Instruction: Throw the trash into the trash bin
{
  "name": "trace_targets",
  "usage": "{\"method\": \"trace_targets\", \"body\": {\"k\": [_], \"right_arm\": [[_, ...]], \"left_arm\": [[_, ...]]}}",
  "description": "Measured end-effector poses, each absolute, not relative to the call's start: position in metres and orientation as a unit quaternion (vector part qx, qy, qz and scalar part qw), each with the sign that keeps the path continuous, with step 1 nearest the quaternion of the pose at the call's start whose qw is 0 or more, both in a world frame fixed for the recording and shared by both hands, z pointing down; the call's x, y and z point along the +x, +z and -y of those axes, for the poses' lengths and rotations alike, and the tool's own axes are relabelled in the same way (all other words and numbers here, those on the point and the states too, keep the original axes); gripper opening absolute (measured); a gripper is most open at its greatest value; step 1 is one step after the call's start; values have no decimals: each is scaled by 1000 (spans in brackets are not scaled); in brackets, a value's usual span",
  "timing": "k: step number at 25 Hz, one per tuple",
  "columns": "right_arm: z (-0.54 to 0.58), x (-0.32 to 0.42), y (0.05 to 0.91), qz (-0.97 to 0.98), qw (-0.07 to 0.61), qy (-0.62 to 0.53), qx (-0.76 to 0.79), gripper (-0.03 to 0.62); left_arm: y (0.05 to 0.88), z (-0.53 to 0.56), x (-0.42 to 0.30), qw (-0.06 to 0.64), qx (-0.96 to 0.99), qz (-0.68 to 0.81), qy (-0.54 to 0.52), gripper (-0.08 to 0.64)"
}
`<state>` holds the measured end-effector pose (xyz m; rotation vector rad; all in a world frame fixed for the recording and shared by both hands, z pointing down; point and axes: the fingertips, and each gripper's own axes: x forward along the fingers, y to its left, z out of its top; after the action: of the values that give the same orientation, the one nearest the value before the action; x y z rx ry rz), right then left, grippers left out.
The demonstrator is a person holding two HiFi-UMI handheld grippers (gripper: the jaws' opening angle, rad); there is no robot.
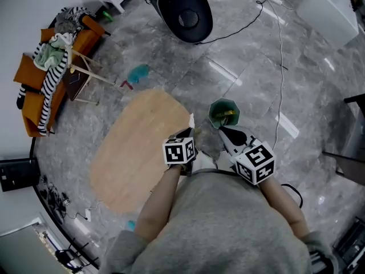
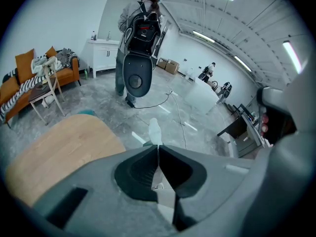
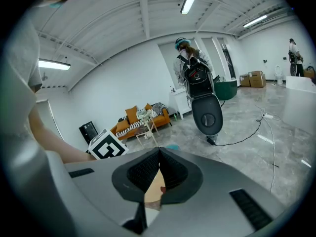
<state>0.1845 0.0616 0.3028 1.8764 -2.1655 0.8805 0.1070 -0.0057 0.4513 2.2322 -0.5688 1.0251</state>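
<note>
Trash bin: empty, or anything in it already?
Not empty. Head view looks down into the upright green trash bin and shows yellowish pieces lying inside it. How full, cannot tell.

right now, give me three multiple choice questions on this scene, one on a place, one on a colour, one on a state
1. Where does the trash bin stand?
A. on the floor beside the wooden table
B. on top of that table
C. on a shelf

2. What colour is the bin?
A. red
B. green
C. black

3. What state is the left gripper in?
A. wide open and empty
B. shut on a bottle
C. shut on a white scrap

Answers:
1 A, the head view shows the bin on the grey floor just off the table's edge.
2 B, its rim and walls are green.
3 C, the left gripper view shows the jaws together with the scrap sticking out past their tips.
</note>
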Motion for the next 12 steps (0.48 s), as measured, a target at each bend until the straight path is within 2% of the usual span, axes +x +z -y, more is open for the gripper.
{"method": "trace_targets", "body": {"k": [12], "right_arm": [[-101, 220, 305, 727, 69, 290, 619, 9]], "left_arm": [[455, -34, 138, 307, 840, 228, 384, 21]]}}
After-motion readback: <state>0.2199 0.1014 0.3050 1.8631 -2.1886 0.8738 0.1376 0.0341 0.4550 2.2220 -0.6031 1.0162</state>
